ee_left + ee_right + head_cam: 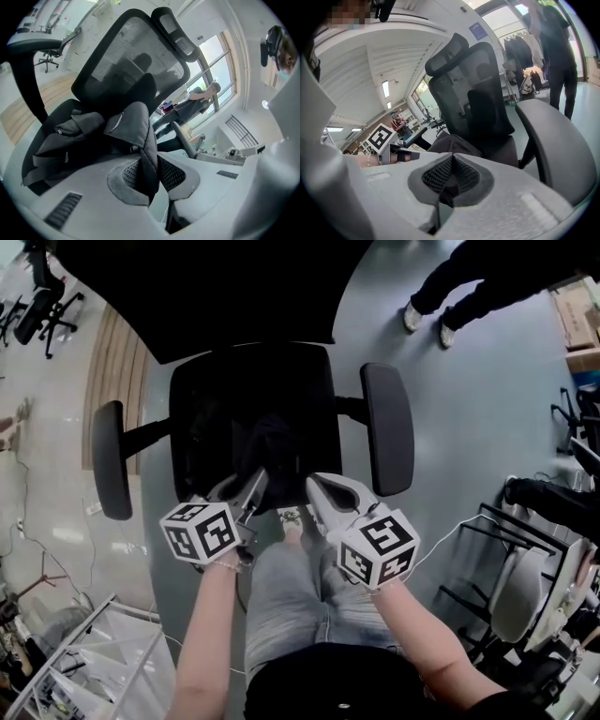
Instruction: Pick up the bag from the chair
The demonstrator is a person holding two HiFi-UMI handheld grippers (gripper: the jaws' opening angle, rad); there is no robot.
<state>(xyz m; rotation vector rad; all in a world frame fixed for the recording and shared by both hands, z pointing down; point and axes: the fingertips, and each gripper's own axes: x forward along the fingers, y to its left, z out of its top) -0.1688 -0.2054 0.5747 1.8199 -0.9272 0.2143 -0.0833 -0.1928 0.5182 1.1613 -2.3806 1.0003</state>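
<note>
Black mesh and padding make up the chair [202,418], seen from above with its seat turned toward the person. The chair's left armrest [111,460] stands out to the side on its bar.

At the front of the chair's seat, on the left, the left gripper [251,488] reaches in, with its marker cube [199,531] nearer the person. In the left gripper view its jaws are clamped on a raised fold of the bag [93,136]. The dark cloth is pinched between the ribbed pads [171,174] and hangs a little below them. The rest of the bag lies crumpled on the seat, in front of the chair's mesh back [126,56].

From above, the bag [272,451] is a dark heap on the middle of the chair's seat, hard to tell from the upholstery.

The right gripper [317,488] comes in at the front of the seat on the right, close beside the left one. In the right gripper view its jaws are closed, and the pads [436,176] meet at their tips. The bag [452,143] rises just beyond them. I cannot tell whether any cloth is caught there.

The chair's right armrest [387,427] is just right of that gripper. Another person's feet [427,320] stand on the floor beyond the chair's right side.
</note>
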